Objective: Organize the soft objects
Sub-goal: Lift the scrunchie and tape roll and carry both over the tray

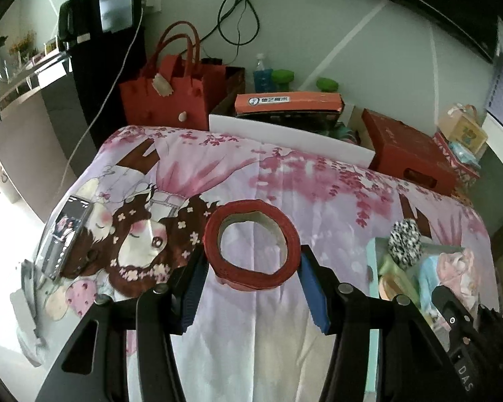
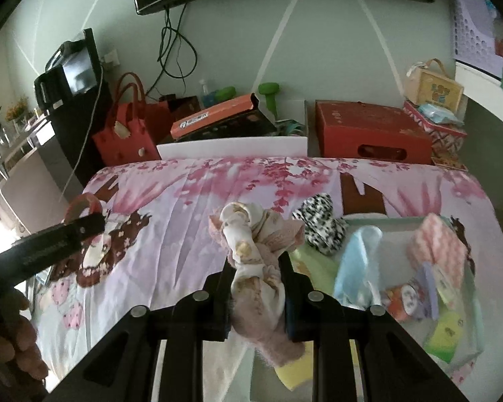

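Note:
My left gripper [image 1: 253,263] is shut on a red tape roll [image 1: 251,244], its blue pads [image 1: 313,293] pressing both sides and squashing it slightly, just above the pink printed bedsheet [image 1: 251,174]. The roll also shows in the right wrist view [image 2: 84,206] at the far left. My right gripper [image 2: 256,268] is shut on a pink and cream bundle of soft socks [image 2: 256,254], held above the sheet. A mint green tray [image 2: 399,222] to the right holds soft cloths and a black-and-white fuzzy item [image 2: 322,224] at its corner.
A phone [image 1: 65,231] lies at the sheet's left edge. Behind the bed stand a red bag [image 1: 171,97], an orange box [image 1: 288,102], a white board [image 1: 291,137] and a red box [image 1: 409,150]. The right gripper's body [image 1: 466,328] shows at lower right.

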A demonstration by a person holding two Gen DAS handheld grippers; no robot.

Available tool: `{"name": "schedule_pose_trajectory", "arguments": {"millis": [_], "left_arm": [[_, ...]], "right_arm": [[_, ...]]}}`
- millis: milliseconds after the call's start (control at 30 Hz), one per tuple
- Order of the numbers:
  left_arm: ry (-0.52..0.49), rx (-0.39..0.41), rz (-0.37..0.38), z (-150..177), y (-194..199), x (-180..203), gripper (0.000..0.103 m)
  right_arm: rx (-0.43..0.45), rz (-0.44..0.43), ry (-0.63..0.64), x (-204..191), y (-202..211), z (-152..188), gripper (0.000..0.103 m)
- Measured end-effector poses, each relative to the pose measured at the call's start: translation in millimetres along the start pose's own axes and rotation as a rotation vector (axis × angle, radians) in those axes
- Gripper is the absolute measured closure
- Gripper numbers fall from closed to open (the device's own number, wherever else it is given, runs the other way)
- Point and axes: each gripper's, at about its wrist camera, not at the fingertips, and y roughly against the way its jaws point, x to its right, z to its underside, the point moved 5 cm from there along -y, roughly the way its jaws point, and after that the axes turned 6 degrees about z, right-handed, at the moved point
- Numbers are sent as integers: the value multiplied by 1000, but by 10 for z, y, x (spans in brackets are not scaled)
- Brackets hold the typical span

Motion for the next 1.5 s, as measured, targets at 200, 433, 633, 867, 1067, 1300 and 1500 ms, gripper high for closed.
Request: {"name": "schedule_pose_trajectory", "arguments": {"millis": [200, 433, 633, 867, 1067, 1300, 1500], "left_arm": [[-39, -17, 3, 176, 205, 185, 48], [-68, -7, 12, 266, 400, 373, 48], [-102, -20, 46, 317, 314, 576, 48], [-159, -56, 112, 399, 49, 889, 47], [-225, -86, 158, 407, -131, 1165, 47], [-302, -56, 246, 480, -205, 1471, 47], [-364, -110, 312, 667, -346, 1686, 47]], "right_arm": [[-11, 13, -25, 165, 161, 94, 79], [-29, 18, -57, 403, 226, 191, 79], [-62, 52, -90, 643, 109, 254, 79], [-106, 99, -123, 871, -52, 317, 79], [-112, 134, -191, 1162, -80, 314, 79], [-105, 157, -242, 1379, 5, 314, 79], [-100, 172, -273, 1482, 112, 311, 79]]}}
